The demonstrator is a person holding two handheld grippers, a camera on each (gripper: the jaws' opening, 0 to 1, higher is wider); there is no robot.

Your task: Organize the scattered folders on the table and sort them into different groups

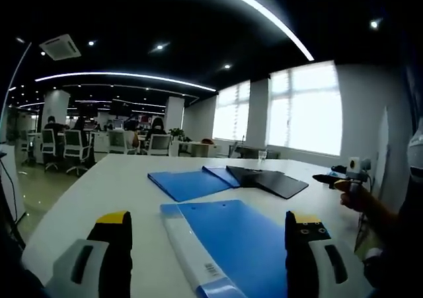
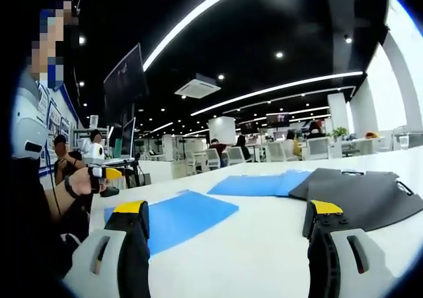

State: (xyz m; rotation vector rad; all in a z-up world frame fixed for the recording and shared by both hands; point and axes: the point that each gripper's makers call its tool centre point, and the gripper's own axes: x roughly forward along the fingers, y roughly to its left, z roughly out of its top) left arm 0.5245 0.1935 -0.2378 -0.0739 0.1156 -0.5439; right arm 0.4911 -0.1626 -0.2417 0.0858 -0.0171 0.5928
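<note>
Both hand-held grippers were wide open and held nothing. In the left gripper view, the left hand-held gripper (image 1: 208, 235) hovered over the near edge of the white counter (image 1: 112, 179), and its two yellow-tipped jaws stood on either side of the near blue folder (image 1: 231, 242). This folder lay flat at about 12 o'clock from the jaws, very near, with its white spine label toward 7 o'clock and its long axis running from 5 o'clock to 11 o'clock. Further ahead, at 12 o'clock, lay an open blue folder (image 1: 188, 182), and just beside it, at 1 o'clock, two black folders (image 1: 268, 179), which seemed to overlap it a little.

In the right gripper view, the right hand-held gripper (image 2: 225, 235) looked across the same counter from another side. A blue folder (image 2: 178, 215) lay at 11 o'clock, close to the left jaw; a second blue folder (image 2: 261, 182) was at 12 o'clock, and a black folder (image 2: 360, 192) with a clip at 2 o'clock. The other hand-held gripper (image 2: 106, 174), held in the person's hand, showed at 9 o'clock.

I judge that the left one was nearer to the near blue folder, so the coming move would be a short descent onto its edge. The folder is thin and flat, so the jaws may slide over it and not catch it.
</note>
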